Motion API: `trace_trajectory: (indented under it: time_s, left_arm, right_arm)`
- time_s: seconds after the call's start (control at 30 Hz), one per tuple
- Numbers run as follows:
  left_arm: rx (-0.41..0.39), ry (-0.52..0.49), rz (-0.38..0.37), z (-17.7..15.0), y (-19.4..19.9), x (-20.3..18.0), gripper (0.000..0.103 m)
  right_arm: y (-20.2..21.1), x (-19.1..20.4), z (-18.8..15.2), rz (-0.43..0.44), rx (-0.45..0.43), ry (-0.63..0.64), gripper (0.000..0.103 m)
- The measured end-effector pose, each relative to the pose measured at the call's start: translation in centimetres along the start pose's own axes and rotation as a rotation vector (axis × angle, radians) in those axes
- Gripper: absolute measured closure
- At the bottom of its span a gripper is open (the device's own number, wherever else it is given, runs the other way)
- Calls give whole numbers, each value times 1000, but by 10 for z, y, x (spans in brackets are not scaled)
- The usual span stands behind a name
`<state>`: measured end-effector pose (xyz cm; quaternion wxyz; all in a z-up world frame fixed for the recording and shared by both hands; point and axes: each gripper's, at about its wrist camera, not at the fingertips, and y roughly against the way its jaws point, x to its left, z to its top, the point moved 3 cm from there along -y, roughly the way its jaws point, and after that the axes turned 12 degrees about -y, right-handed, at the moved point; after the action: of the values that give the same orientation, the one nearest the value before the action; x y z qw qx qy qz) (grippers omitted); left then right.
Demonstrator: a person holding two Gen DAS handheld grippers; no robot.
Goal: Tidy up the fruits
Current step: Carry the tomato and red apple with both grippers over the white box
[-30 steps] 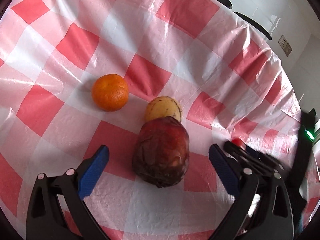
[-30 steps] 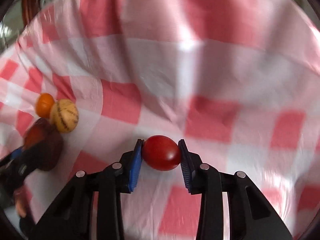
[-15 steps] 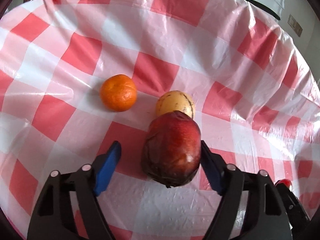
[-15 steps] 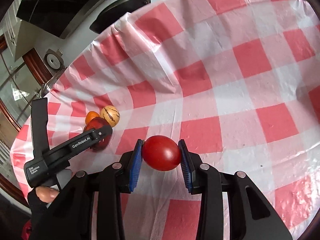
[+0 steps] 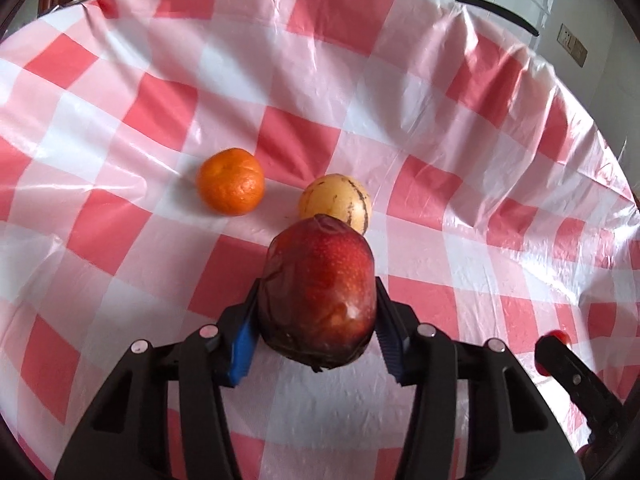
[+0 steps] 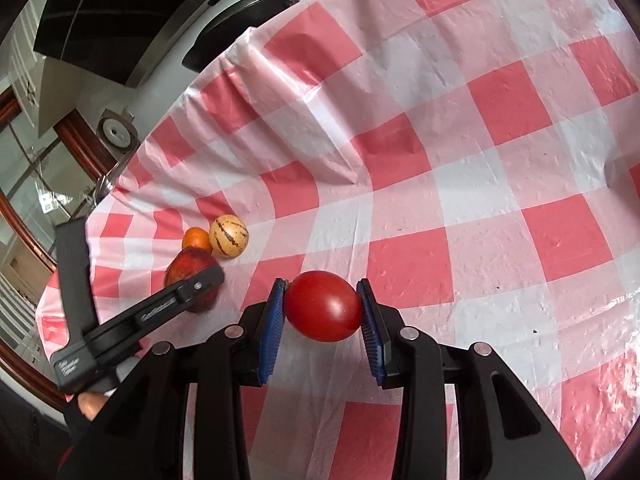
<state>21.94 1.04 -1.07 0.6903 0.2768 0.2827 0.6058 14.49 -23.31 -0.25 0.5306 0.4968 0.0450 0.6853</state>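
Note:
My left gripper point(image 5: 316, 344) is shut on a dark red apple point(image 5: 318, 296) wrapped in thin film, low over the red-and-white checked tablecloth point(image 5: 120, 120). Just beyond it lie a yellow striped melon point(image 5: 340, 202) and an orange tangerine point(image 5: 231, 187). My right gripper point(image 6: 323, 320) is shut on a red tomato point(image 6: 322, 306), held above the cloth. In the right wrist view the left gripper point(image 6: 140, 316) grips the apple point(image 6: 186, 272) at left, beside the melon point(image 6: 229, 235) and tangerine point(image 6: 196, 238).
The table's far edge drops off behind the fruits, with a black pan point(image 6: 248, 4) and dark furniture beyond. The right gripper's tip and the tomato point(image 5: 558, 338) show at the lower right of the left wrist view. Bare cloth point(image 6: 500, 160) spreads to the right.
My left gripper has closed its jaws onto the apple. My right gripper, still holding the tomato, has swung and drawn back so the other fruits show.

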Motion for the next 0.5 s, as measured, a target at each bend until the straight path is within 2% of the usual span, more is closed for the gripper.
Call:
trace_trajectory:
  time_s: [0.2,0.5]
  left_arm:
    - [-52,62,8,-24,42,13,52]
    - [-101,107,61,-100,129,25,52]
  right_arm:
    - [-2,1,0,7,18,1,67]
    - [4,7,-4,20,10,21,67]
